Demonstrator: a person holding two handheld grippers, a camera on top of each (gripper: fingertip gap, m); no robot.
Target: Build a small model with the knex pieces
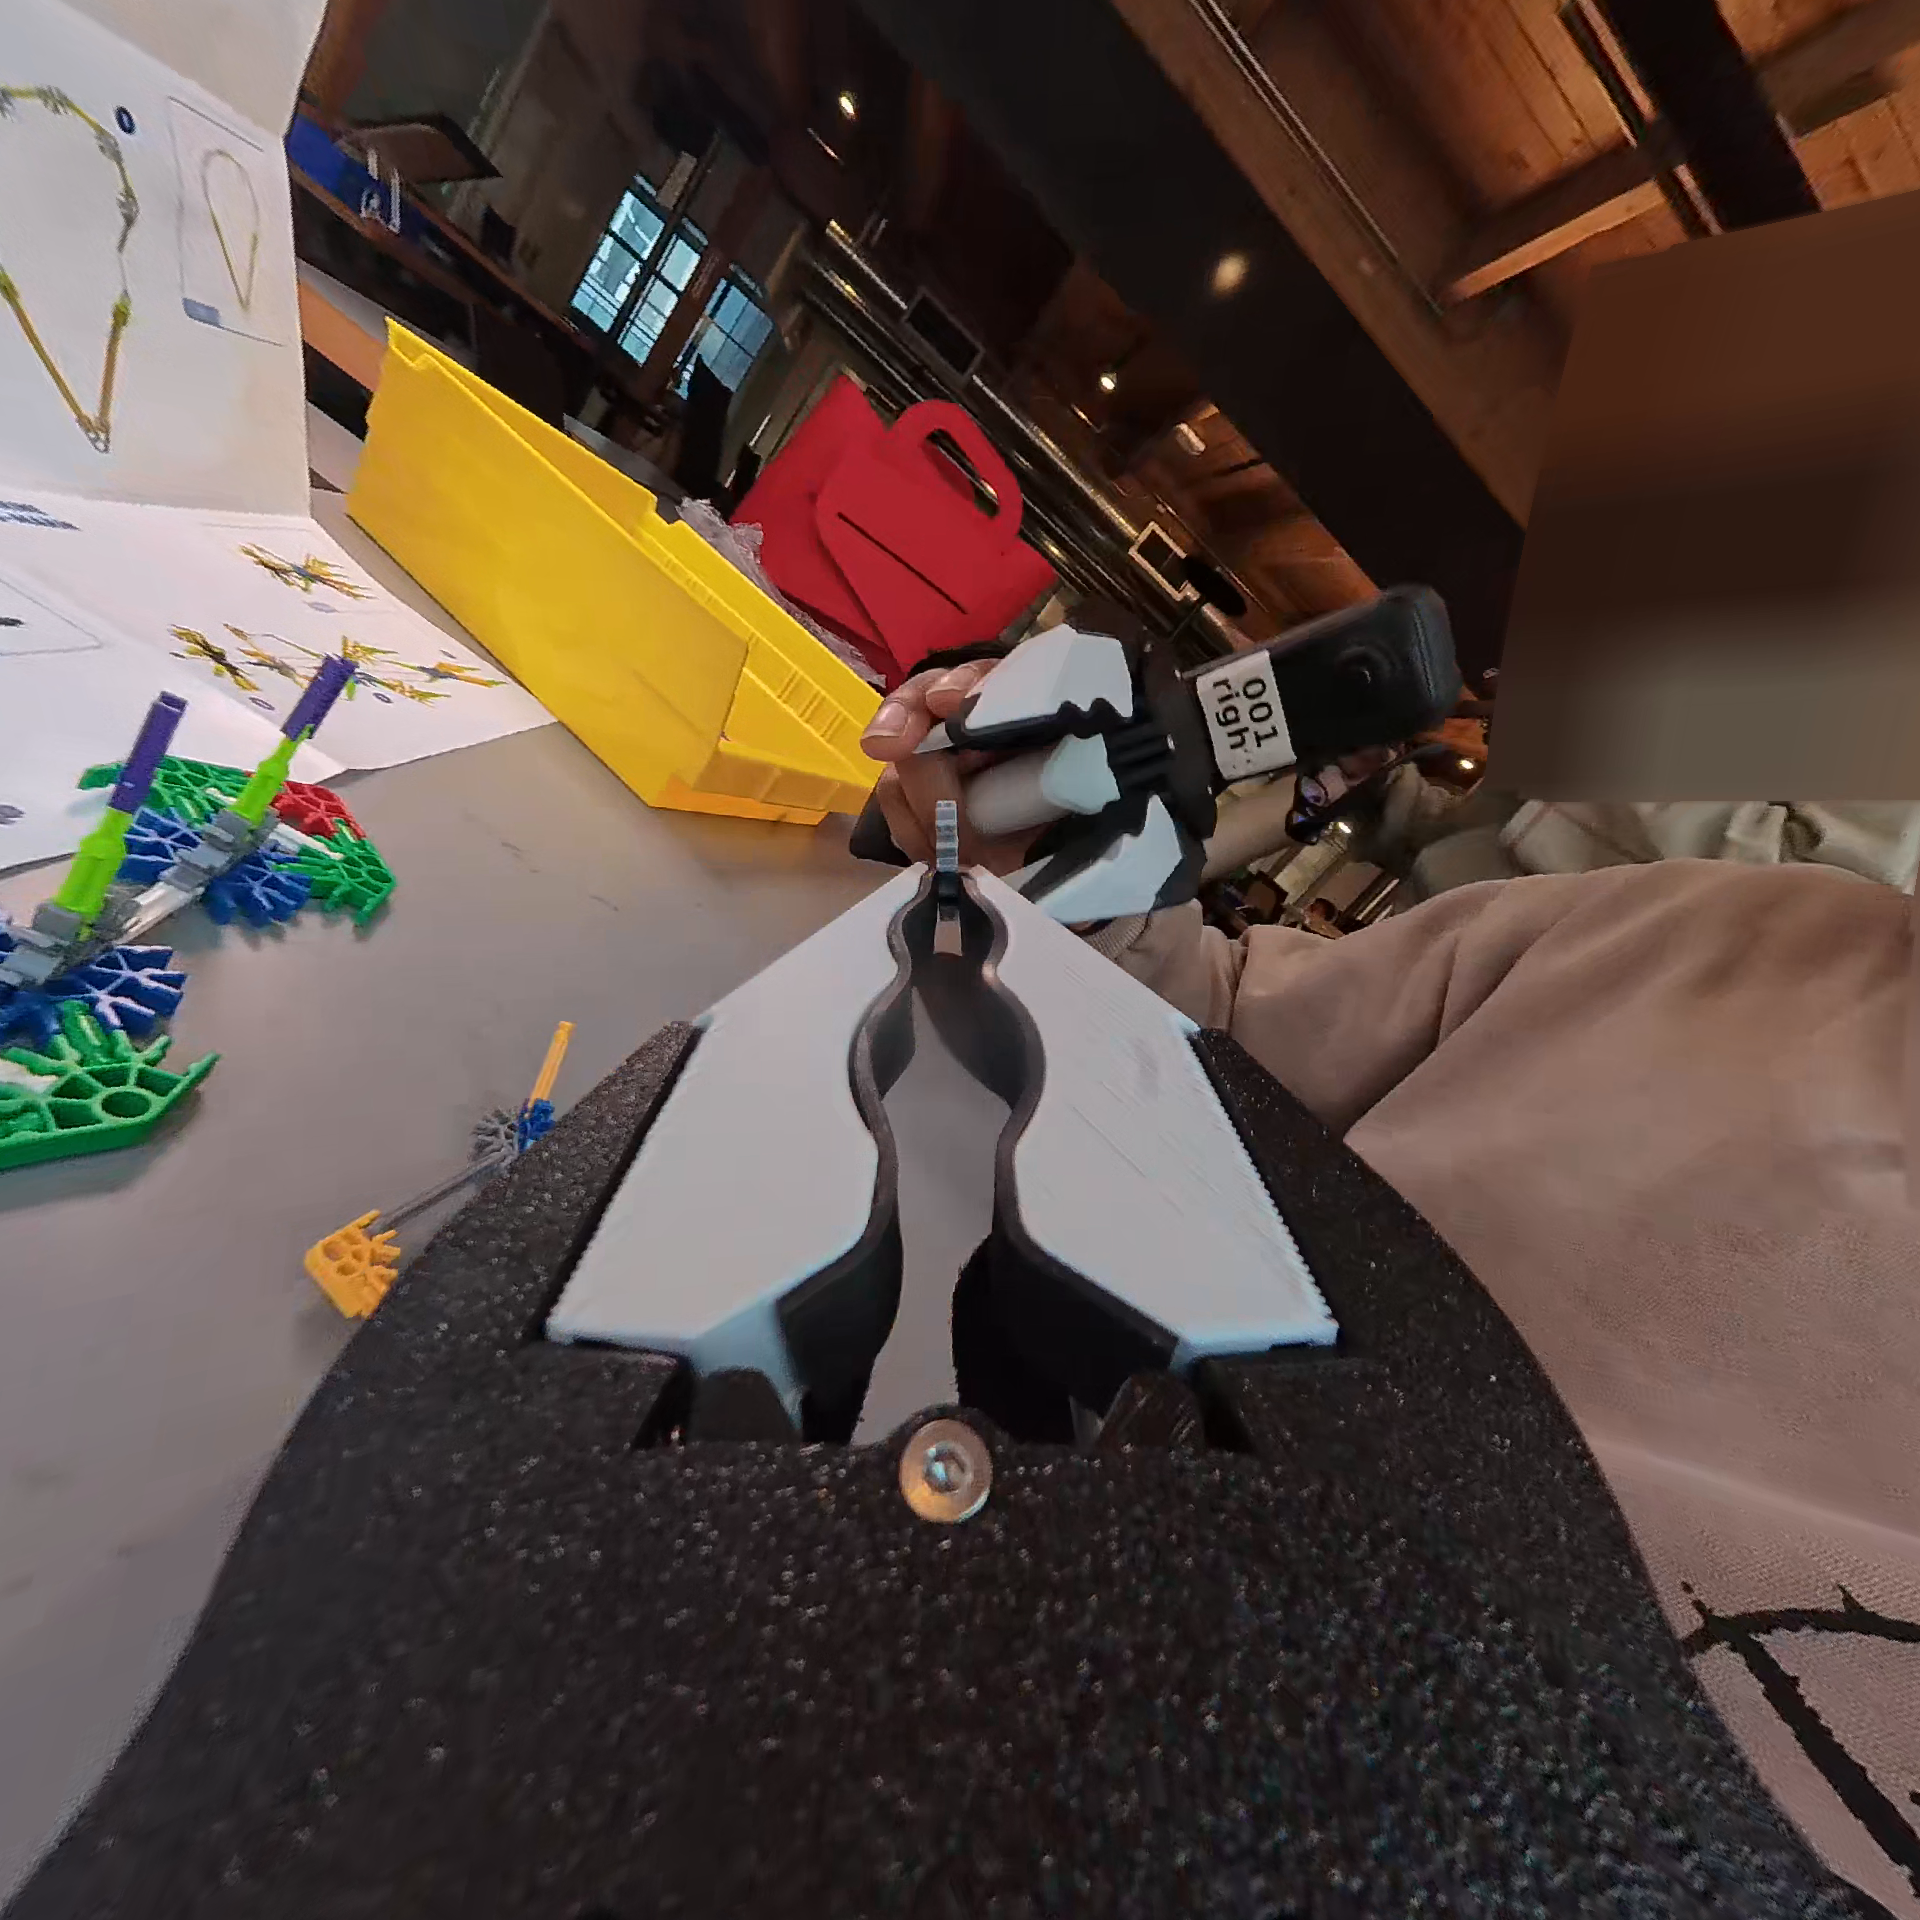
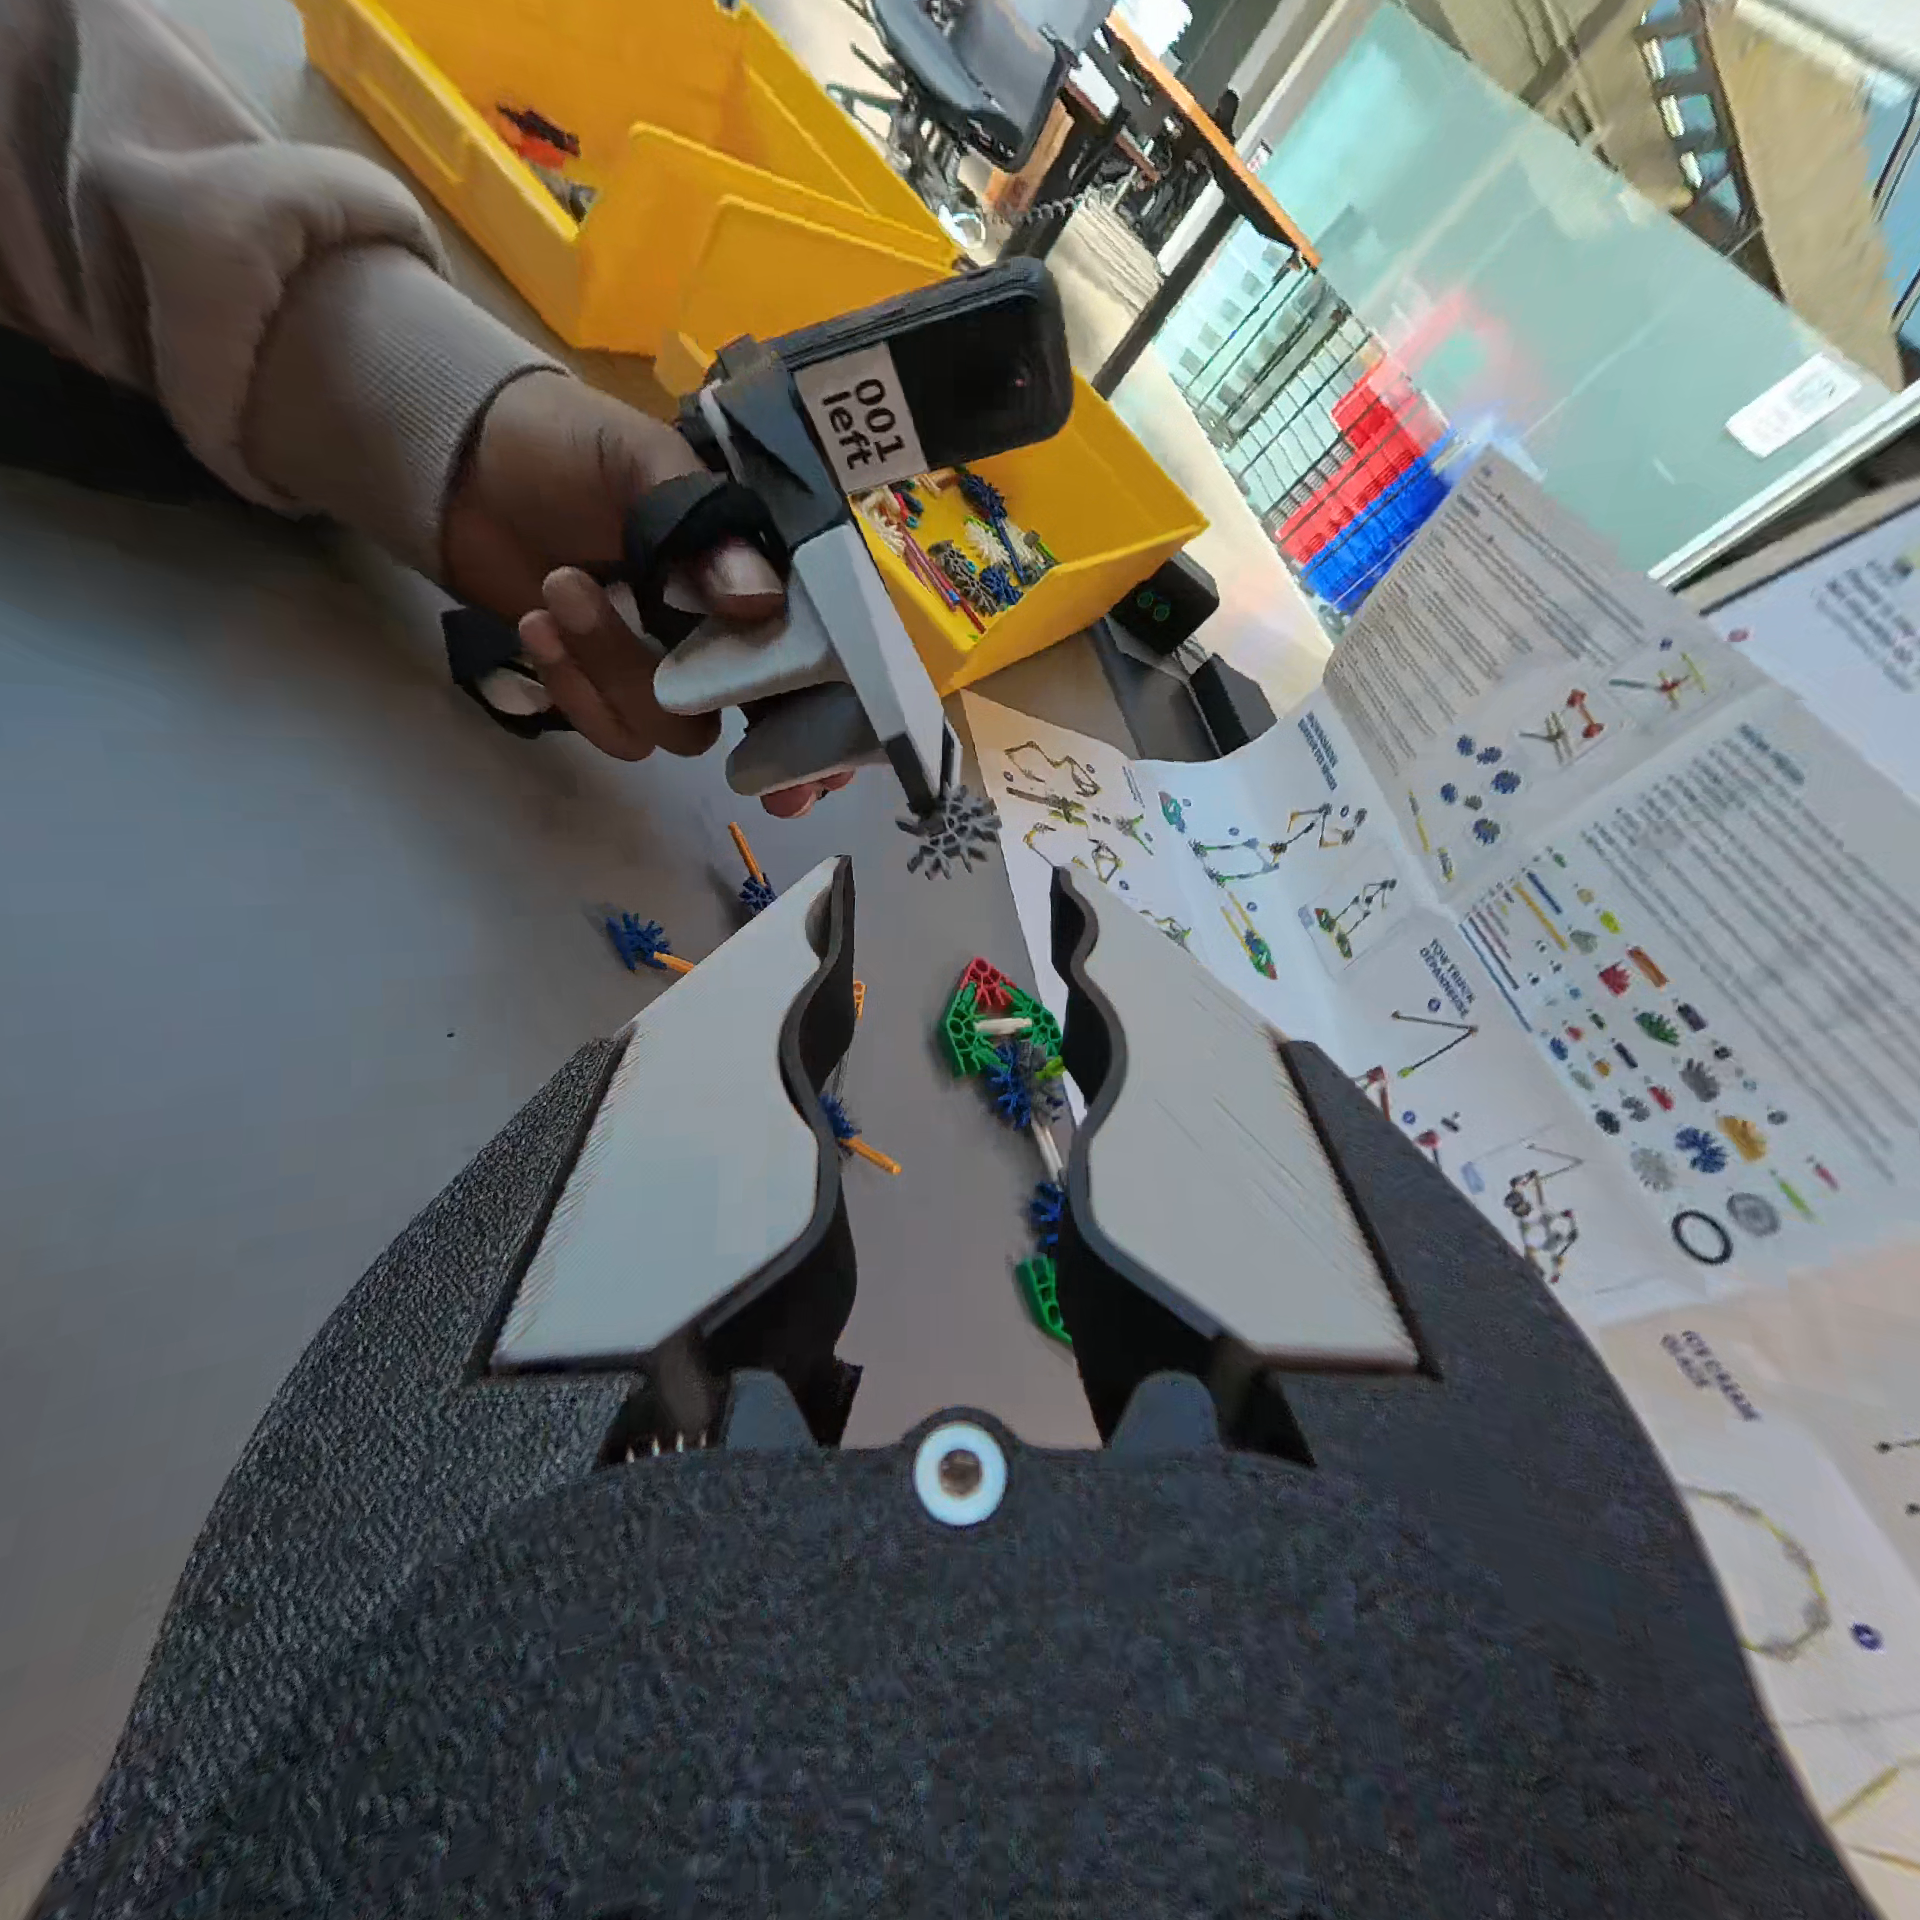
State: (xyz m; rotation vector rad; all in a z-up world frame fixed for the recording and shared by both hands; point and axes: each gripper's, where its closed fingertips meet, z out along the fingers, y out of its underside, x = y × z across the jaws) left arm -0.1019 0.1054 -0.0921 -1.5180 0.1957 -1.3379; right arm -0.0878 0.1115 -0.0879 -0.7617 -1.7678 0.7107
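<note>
Grey connector (image 1: 947, 852) edge-on in left claw (image 1: 948, 896)

The grey snowflake connector (image 1: 947, 844) is seen edge-on in the left wrist view, its lower part hidden between the closed tips of the left gripper (image 1: 948, 883). The colourful assembly (image 1: 156, 894) is cut off by the left edge there — and in the right wrist view it is partly covered by a finger (image 2: 1195, 1122) of the right gripper (image 2: 951, 883). The contents of the yellow bin (image 2: 1049, 540) are too small and tangled to be told apart. The print on the instruction sheet (image 2: 1558, 935) is blurred. A large patch is blurred out at the upper right of the left wrist view.
</note>
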